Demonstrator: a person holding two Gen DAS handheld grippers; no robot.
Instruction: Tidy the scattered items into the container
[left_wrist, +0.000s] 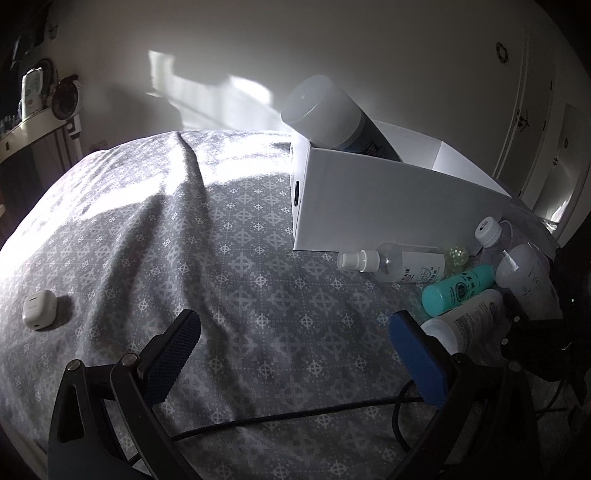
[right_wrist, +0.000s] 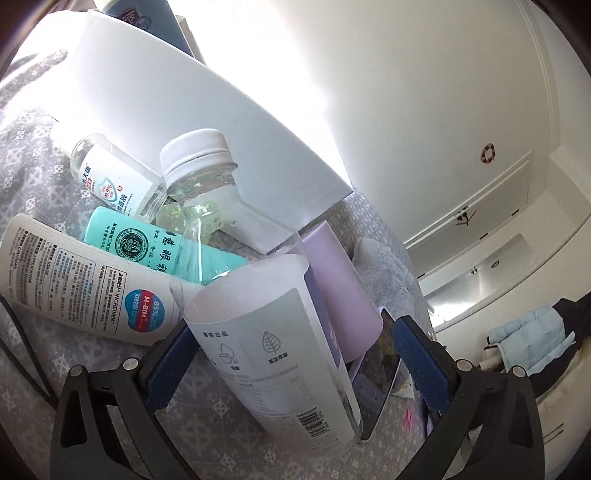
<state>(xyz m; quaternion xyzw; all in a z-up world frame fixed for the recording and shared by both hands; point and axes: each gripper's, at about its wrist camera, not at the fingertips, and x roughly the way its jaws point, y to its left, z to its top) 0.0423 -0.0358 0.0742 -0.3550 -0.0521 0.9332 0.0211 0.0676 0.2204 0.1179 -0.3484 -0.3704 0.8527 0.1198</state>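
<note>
We are holding our left gripper (left_wrist: 295, 354) spread and empty, our right gripper (right_wrist: 295, 354) spread around the frosted labelled plastic bottle (right_wrist: 280, 354) beside the white cardboard box (right_wrist: 192, 122).

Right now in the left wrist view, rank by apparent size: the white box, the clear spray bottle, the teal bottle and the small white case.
1. white box
2. clear spray bottle
3. teal bottle, close to the spray bottle in apparent size, so that order is unsure
4. small white case, though it lies nearer the camera

Sunlight falls across a grey patterned bedspread (left_wrist: 229, 229) below white walls (left_wrist: 258, 44).
</note>
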